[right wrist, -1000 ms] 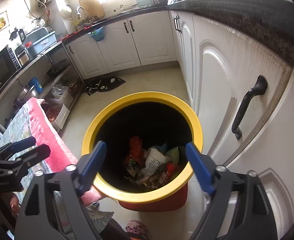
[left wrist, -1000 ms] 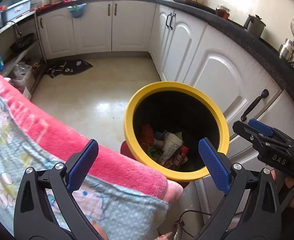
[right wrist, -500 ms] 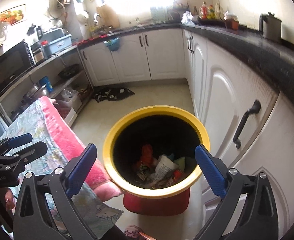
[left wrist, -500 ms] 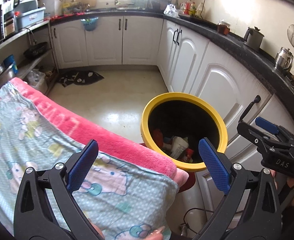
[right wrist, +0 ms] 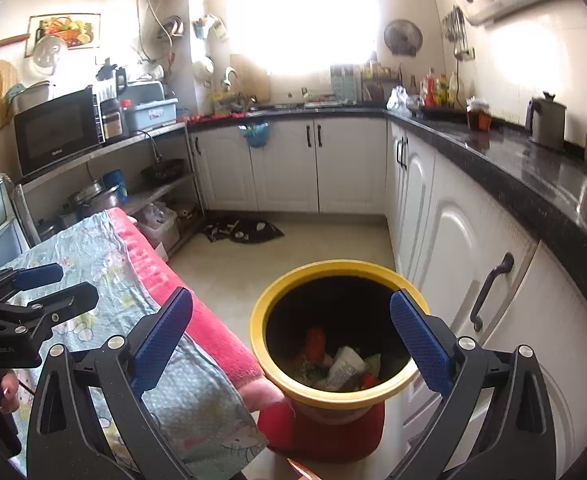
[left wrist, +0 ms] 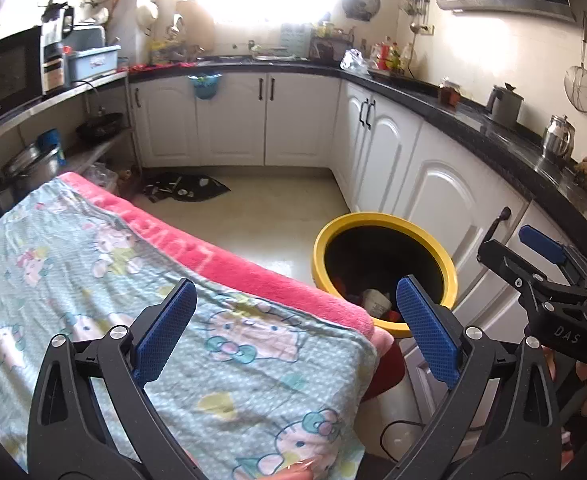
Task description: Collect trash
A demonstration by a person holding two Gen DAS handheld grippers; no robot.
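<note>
A round bin with a yellow rim (left wrist: 319, 240) (right wrist: 259, 304) and a red base stands on the floor by the white cabinets. Crumpled paper and wrappers (right wrist: 343, 364) (left wrist: 375, 300) lie at its bottom. My left gripper (left wrist: 293, 328) is open and empty above the patterned cloth, to the left of the bin. My right gripper (right wrist: 289, 336) is open wide, nothing between its blue pads, above and in front of the bin. In the left wrist view the right gripper (left wrist: 549, 276) shows at the right edge. The left gripper (right wrist: 33, 292) shows at the left of the right wrist view.
A table under a light-blue patterned cloth (left wrist: 93, 288) (right wrist: 93, 256) with a pink towel edge (left wrist: 221, 264) stands left of the bin. White cabinets (left wrist: 433, 184) with a black counter (right wrist: 533, 176) run along the right. A dark mat (right wrist: 241, 232) lies on the floor.
Both grippers have drawn back and up from the bin, which now looks smaller and lower. The views tilted upward, showing more of the kitchen. The right jaws opened a little wider.
</note>
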